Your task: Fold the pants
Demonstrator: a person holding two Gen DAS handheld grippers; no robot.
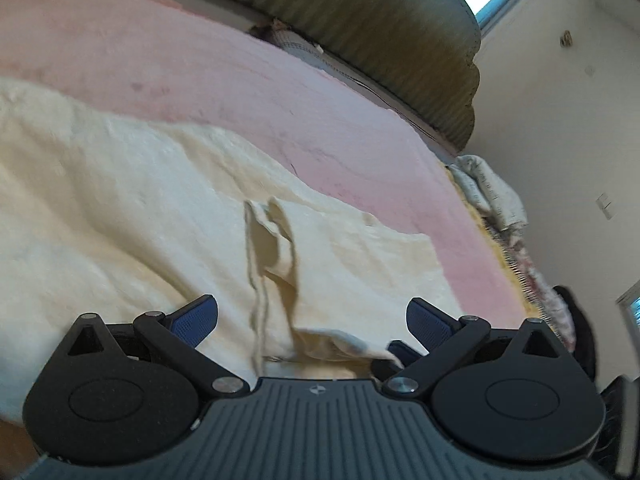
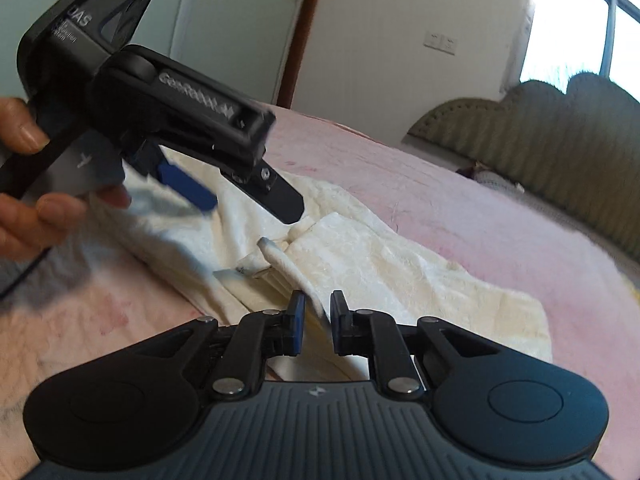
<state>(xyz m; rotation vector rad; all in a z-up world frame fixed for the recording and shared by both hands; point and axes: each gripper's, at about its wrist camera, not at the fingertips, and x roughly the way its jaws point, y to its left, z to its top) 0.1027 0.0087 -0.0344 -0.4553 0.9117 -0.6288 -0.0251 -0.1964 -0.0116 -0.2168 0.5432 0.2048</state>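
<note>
Cream pants [image 1: 120, 216] lie spread on a pink bedspread [image 1: 200, 76]. A waist drawstring and fabric edge [image 1: 276, 264] rise between the fingers of my left gripper [image 1: 312, 320], which is wide open just above the cloth. In the right wrist view the pants [image 2: 400, 264] lie partly folded. My right gripper [image 2: 318, 312] is nearly closed on a fold of the pants' edge. The left gripper [image 2: 224, 196] shows there too, held by a hand at the upper left, open above the pants.
A green padded headboard [image 1: 400, 40] stands at the far end of the bed. Crumpled patterned bedding [image 1: 488, 192] lies at the bed's right edge. A window [image 2: 580, 20] and light walls are behind. A hand [image 2: 24, 200] holds the left gripper.
</note>
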